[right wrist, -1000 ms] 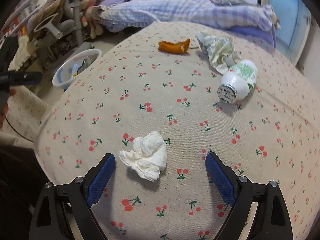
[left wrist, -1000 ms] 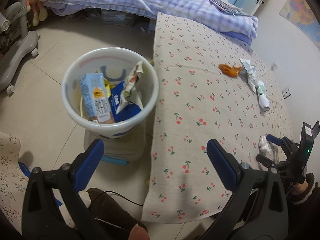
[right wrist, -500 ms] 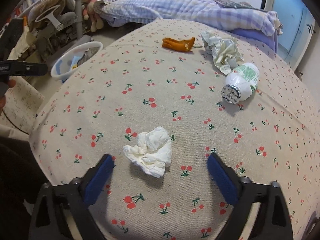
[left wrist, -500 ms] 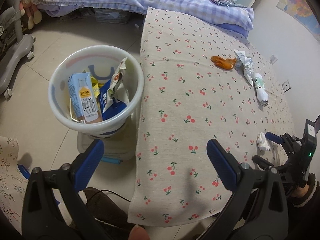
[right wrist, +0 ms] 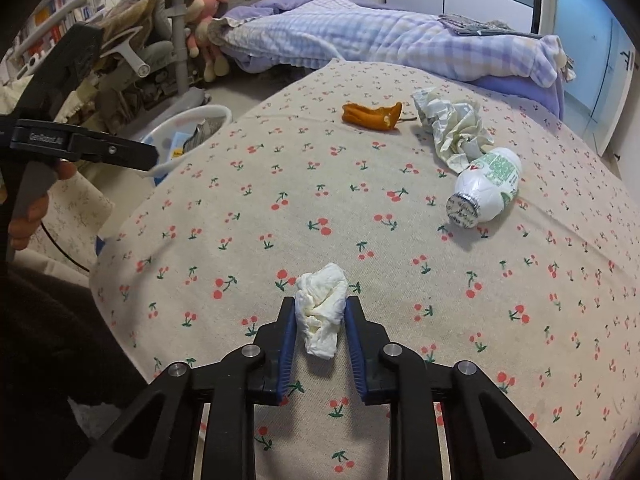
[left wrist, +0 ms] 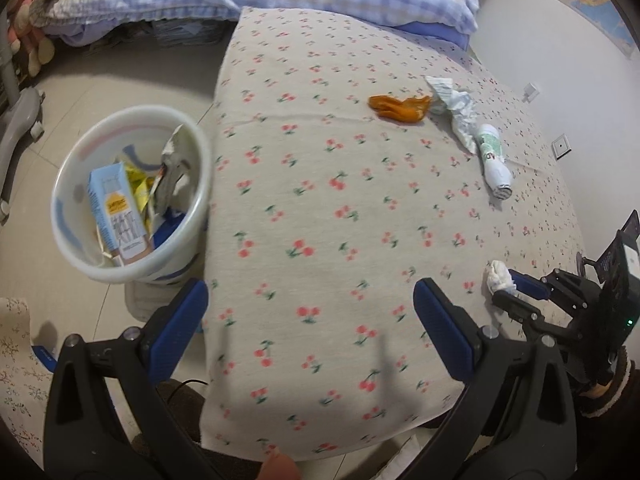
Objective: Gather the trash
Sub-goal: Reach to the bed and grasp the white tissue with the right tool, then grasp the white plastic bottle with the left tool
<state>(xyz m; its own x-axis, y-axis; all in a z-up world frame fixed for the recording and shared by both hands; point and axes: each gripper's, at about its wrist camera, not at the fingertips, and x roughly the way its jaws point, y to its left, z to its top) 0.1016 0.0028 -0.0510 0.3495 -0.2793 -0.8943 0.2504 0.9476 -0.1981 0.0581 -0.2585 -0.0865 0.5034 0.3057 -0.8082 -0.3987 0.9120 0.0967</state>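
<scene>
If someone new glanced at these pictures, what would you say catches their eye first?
Most likely the right gripper, its blue jaws shut on a crumpled white tissue at the near edge of the cherry-print tablecloth. Farther back on the cloth lie an orange peel, a wad of paper and a white bottle on its side. Left of the table, on the floor, a white bin holds cartons and wrappers.
</scene>
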